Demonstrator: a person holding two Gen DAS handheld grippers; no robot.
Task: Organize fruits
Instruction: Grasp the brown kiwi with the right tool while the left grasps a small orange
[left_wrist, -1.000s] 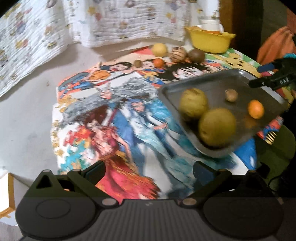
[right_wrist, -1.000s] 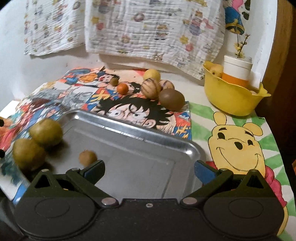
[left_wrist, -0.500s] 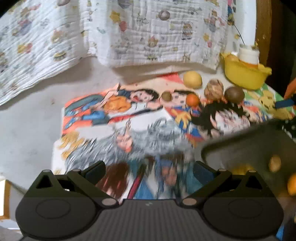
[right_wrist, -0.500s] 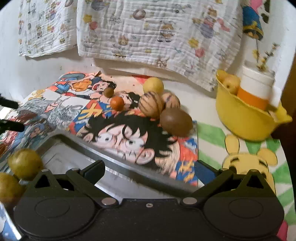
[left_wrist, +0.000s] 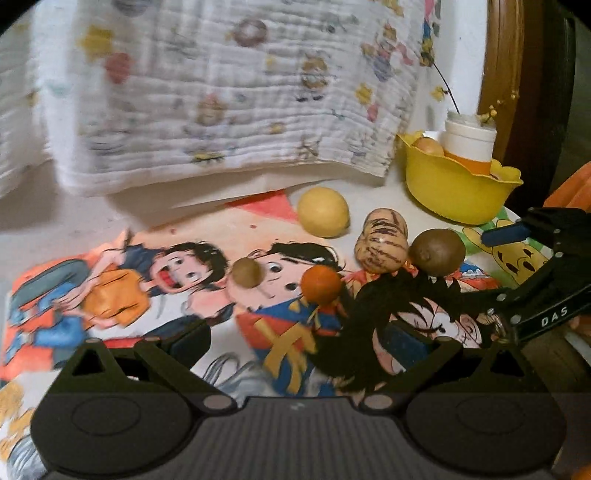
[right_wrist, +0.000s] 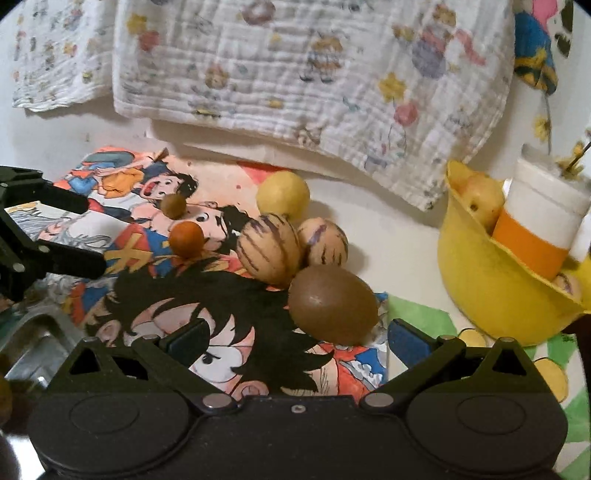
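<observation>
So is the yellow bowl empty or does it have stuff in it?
Not empty. The yellow bowl holds a white and orange cup and a yellowish fruit.

The metal tray (right_wrist: 33, 332) is cut off at the right-wrist view's left edge.

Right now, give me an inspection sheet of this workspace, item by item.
Surface: white table under cartoon-print mats.
Job's things: round yellow fruit, two striped melons touching, brown kiwi, small orange fruit, small brown fruit; metal tray corner at lower left.
Clutter: yellow plastic bowl holding a white-and-orange cup and fruit.
Grippers: left gripper open; right gripper open, kiwi just ahead.
Cables: nothing seen.
Surroundings: printed white cloth hanging behind.
</observation>
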